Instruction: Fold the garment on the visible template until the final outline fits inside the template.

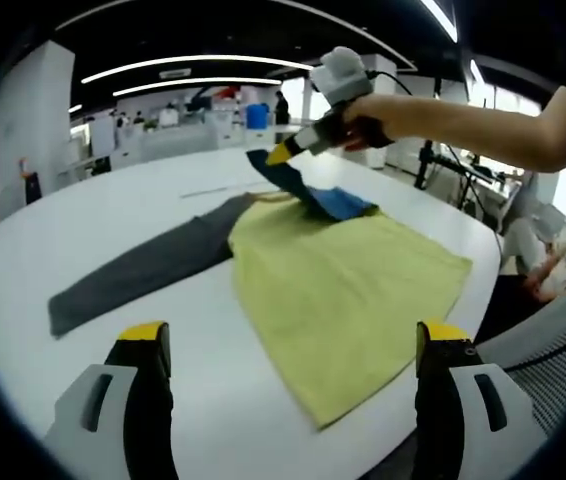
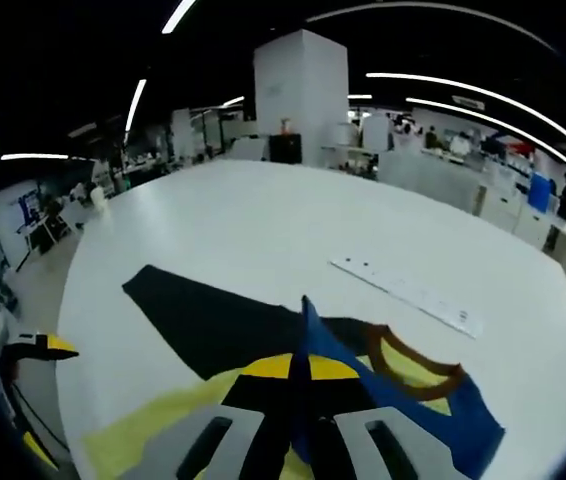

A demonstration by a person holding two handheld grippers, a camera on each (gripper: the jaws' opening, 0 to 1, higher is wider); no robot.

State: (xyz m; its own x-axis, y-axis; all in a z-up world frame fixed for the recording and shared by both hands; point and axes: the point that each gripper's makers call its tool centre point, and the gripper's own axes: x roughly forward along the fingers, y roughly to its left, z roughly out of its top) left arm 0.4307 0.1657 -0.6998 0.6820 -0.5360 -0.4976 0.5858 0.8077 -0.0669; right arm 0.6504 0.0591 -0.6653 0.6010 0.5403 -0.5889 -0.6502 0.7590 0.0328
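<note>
Right gripper (image 1: 285, 153) clamped on blue sleeve (image 1: 308, 190), lifting it off white table (image 1: 163, 190); sleeve edge rises between its closed jaws in right gripper view. Left gripper (image 1: 293, 345) wide apart, holding nothing, hovering near yellow garment (image 1: 348, 290). Garment body flat near table edge, grey sleeve (image 1: 143, 270) stretched leftward in left gripper view. Brown collar (image 2: 413, 365) partly hidden. White ruler-like strip (image 2: 408, 293) beyond; template outline hard to make out.

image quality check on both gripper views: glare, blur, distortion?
Left gripper view: strong fisheye bowing of the white table; yellow garment sharp, soft even light, no hard shadows; ceiling strip lights blown out. Right gripper view: same bowing; the right gripper and the blue sleeve it pinches sit close and soft; mild sheen on the table; background dim.
</note>
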